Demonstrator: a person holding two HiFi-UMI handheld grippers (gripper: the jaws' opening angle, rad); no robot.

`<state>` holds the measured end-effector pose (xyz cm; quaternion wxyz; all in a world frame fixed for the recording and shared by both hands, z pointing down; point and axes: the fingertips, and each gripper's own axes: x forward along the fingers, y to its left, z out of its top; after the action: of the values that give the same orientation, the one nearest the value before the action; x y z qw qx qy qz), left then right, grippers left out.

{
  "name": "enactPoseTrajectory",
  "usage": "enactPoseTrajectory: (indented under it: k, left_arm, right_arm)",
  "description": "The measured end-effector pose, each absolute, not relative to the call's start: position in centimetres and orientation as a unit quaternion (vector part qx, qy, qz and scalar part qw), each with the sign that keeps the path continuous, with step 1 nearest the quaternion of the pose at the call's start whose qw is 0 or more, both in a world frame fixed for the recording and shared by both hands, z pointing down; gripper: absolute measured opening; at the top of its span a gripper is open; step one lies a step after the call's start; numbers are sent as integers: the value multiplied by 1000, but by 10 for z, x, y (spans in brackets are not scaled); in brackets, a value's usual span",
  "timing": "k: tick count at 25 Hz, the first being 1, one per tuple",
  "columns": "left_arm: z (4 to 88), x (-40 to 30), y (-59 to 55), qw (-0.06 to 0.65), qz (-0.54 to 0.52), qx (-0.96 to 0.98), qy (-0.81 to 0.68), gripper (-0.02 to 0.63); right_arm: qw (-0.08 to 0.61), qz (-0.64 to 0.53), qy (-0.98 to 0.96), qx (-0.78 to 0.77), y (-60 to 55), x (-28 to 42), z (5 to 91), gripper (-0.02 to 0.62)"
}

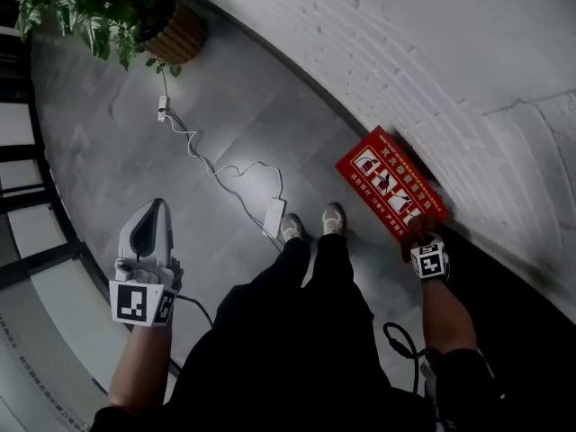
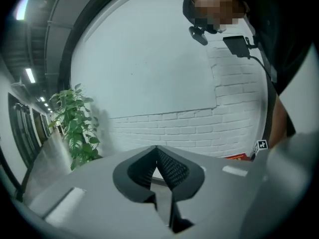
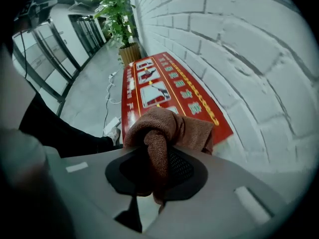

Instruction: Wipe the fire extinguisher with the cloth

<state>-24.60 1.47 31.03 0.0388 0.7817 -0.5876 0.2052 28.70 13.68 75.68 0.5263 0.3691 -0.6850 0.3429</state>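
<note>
**A:** Grey floor tiles ran up to a white brick wall. Where was the extinguisher?

**B:** The red fire extinguisher box sat against the foot of that wall with its printed face showing. The person's shoes were just beside it.

**A:** And the cloth?

**B:** The brown cloth was pinched in the right gripper, its jaws narrow and clamped on a fold. It was over the box's near end, though I couldn't tell whether it touched the box.

**A:** The other tool?

**B:** The left gripper was well apart from the box, across the person's legs. Its jaws met at the tips with nothing between them. A potted plant and a white cable lay farther from the box.
</note>
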Motion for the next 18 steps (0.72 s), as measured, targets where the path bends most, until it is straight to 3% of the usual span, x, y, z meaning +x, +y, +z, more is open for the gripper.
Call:
enactPoseTrajectory:
  k: [3,6,13,18]
  left_arm:
    - [314,-237,3,41,193,792,-577,-2]
    - [317,-235,6,45,184,795,-577,-2]
    - [308,-285,42,33,214,745,-631,-2]
    - [296,-330,90,32,237,692,-681,-2]
  right_arm:
    - [552,401,-619,388,182,322,761,78]
    - [525,378,-626,434,167,324,742,77]
    - [414,279,-799,334,0,139,721,77]
    - [466,241,-814,250,-75,38,749,78]
